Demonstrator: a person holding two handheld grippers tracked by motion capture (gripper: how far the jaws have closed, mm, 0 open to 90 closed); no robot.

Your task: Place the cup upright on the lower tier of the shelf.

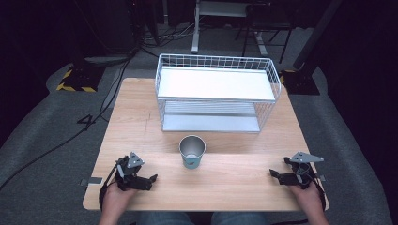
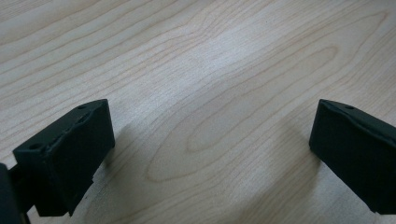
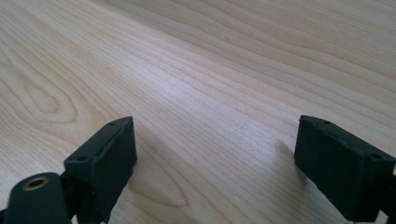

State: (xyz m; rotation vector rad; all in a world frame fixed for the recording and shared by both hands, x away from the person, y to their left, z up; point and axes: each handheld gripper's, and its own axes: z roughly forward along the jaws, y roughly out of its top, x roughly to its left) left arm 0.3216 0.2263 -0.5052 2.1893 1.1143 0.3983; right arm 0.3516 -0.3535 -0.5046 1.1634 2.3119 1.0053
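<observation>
We rest both the left gripper (image 1: pixel 149 179) and right gripper (image 1: pixel 274 175) spread empty on the wooden table (image 1: pixel 141 122), likely about to reach the teal cup (image 1: pixel 192 151) between them.

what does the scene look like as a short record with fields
surface: wooden table
cup: teal cup, upright, empty, near the table's middle
rack: white wire rack with two shelves, behind the cup
left gripper: jaws open, nothing between them, near front left corner
right gripper: jaws open, nothing between them, near front right corner
</observation>
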